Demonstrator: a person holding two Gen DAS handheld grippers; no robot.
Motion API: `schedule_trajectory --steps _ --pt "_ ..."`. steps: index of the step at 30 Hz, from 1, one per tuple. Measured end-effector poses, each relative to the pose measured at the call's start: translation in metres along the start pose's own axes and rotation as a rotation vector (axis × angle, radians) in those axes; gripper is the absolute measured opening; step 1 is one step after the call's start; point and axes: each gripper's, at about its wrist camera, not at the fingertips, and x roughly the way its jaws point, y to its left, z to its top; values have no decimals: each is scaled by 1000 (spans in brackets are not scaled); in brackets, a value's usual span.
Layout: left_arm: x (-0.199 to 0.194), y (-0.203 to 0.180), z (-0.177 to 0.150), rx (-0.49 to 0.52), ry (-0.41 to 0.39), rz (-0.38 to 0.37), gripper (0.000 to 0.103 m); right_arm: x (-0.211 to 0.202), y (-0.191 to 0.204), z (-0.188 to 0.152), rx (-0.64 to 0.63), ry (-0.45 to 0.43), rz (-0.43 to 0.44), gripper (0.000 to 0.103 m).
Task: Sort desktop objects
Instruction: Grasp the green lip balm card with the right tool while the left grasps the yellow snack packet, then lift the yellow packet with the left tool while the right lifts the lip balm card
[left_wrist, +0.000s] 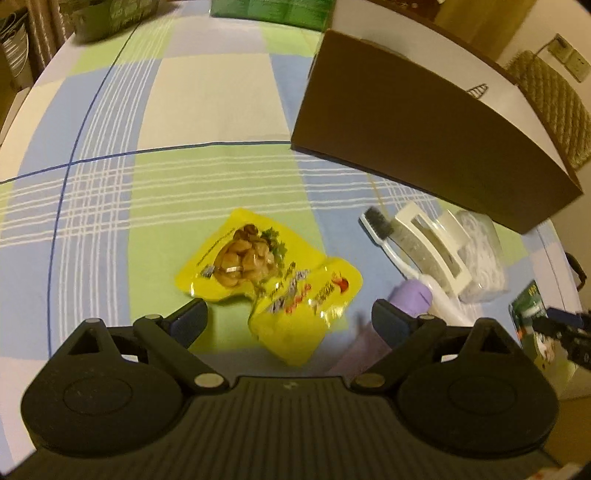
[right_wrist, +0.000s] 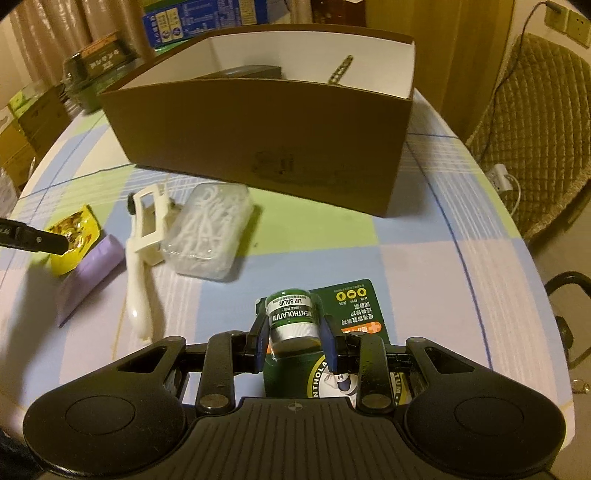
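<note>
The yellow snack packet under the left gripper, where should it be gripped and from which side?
Take the yellow snack packet from above, across its raised, crumpled middle fold rather than a flat corner. It lies loosely buckled on the tablecloth, so the ridge gives the pads something to pinch. The open left gripper already straddles its near end; probably come straight down and close.

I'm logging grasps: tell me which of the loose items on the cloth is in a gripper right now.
The lip salve pack: the right gripper has its jaws closed on it. The yellow snack packet only lies between the left gripper's wide-open jaws; the toothbrush and floss box lie untouched.
</note>
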Motion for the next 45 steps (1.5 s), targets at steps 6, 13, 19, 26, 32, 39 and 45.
schedule_trajectory --steps 6,13,19,26,32,39,45 --pt "16 -11 18 31 -6 9 95 1 -3 1 13 -1 -5 27" --pt "32 -34 20 225 14 76 92 2 -3 1 25 3 -6 27" --pt "34 -32 9 376 11 78 70 3 -4 2 30 1 -5 27" --pt "28 -27 14 400 -12 54 56 6 -3 5 24 -2 -7 27" --pt "16 -29 12 403 -48 57 55 10 2 7 -12 0 -25 29" --pt "-8 -33 11 395 -101 50 55 10 7 5 -19 -10 -25 29" --pt "-21 -37 13 383 -131 46 55 12 8 5 -26 -17 -28 29"
